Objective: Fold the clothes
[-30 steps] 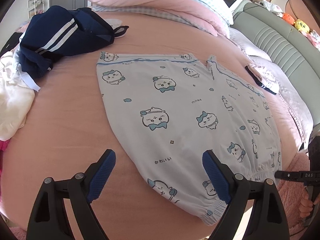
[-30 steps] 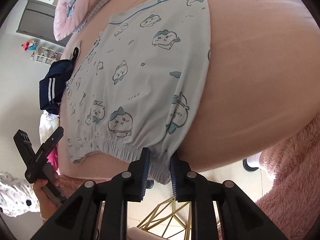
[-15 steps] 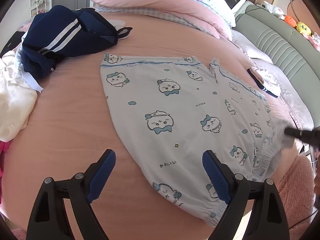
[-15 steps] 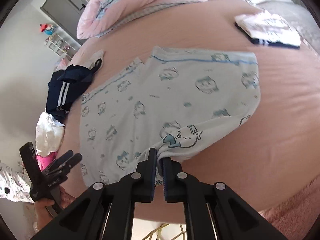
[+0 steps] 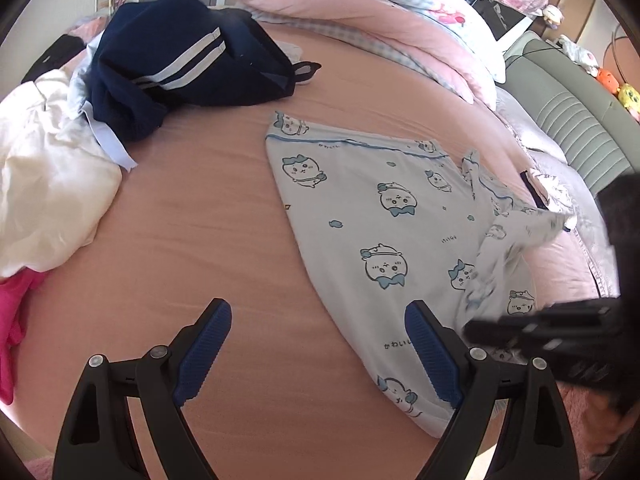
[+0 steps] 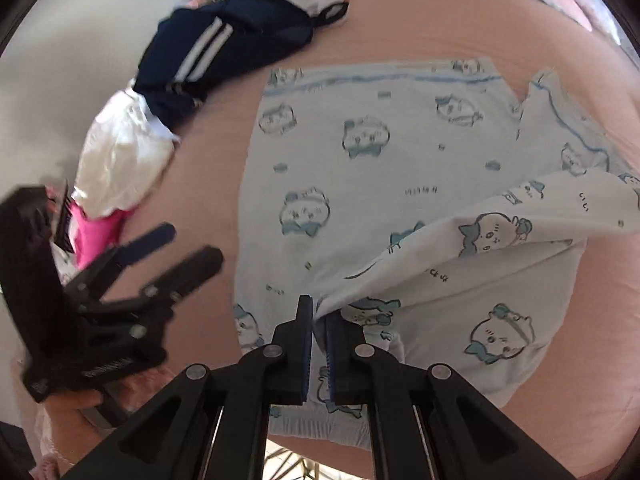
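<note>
While pinched, pajama shorts (image 6: 360,184) on bed (image 6: 400,32).

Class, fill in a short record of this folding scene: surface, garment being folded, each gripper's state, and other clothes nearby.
surface: pink bed sheet
garment: pale printed pyjama shorts, spread flat, one leg lifted across itself
right gripper: shut on the shorts' hem
left gripper: open, empty, above the sheet beside the shorts
other clothes: navy striped garment, white garment, pink garment
</note>
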`<state>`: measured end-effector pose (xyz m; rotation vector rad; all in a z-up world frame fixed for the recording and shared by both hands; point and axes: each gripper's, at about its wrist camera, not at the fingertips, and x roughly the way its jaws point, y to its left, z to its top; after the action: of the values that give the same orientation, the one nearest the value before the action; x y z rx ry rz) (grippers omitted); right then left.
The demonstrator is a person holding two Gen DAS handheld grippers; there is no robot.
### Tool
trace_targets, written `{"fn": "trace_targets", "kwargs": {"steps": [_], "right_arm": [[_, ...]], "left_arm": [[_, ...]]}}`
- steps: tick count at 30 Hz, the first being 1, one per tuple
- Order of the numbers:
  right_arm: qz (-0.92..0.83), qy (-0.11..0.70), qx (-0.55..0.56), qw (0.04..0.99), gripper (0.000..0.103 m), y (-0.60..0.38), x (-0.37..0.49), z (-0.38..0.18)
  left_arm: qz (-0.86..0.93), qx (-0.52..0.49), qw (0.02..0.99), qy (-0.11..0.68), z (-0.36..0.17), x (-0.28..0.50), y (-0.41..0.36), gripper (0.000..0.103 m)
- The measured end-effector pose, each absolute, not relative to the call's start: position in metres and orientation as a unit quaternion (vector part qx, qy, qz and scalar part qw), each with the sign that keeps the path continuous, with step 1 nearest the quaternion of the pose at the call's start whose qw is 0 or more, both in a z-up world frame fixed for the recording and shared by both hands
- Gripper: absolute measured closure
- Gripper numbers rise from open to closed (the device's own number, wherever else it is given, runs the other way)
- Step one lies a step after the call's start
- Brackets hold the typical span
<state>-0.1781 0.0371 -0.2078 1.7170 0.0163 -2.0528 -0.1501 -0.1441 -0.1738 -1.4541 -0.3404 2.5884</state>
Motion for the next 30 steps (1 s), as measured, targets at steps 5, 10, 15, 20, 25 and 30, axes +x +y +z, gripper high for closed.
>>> {"fn": "trace_targets", "kwargs": {"steps": [5,10,15,20,25,30], "right_arm": [[-0.746,-0.093,0.607,0.258,0.06,0.07,-0.169,-0.189],[-0.776,-0.117,0.559,0.267,0.052,0.109,-0.139,-0.149],[-0.827,-0.063,0.54,0.145,0.052,0.149,-0.143,-0.156],[-0.821,-0.02,0.55,0.151,0.052,0.135,-0.146,-0.184],[-0.801,0.071,0.574,0.156,0.052,0.12,-0.142,-0.211],[-0.789,0.074,0.59,0.156,0.052,0.143,-0.132,-0.21]], "left_arm": [[0.858,-0.486,0.121,-0.113,-0.175,-0.149,-0.132,0.014],[0.859,-0.483,0.155,-0.074,-0.174,-0.149,-0.097,0.014],[0.852,-0.473,0.198,-0.106,-0.17,-0.155,-0.078,0.014],[0.827,-0.476,0.24,-0.178,-0.172,-0.169,-0.078,0.016],[0.807,-0.524,0.227,-0.147,-0.196,-0.167,-0.063,0.076],[0.81,-0.535,0.217,-0.1,-0.197,-0.162,-0.054,0.076]]}}
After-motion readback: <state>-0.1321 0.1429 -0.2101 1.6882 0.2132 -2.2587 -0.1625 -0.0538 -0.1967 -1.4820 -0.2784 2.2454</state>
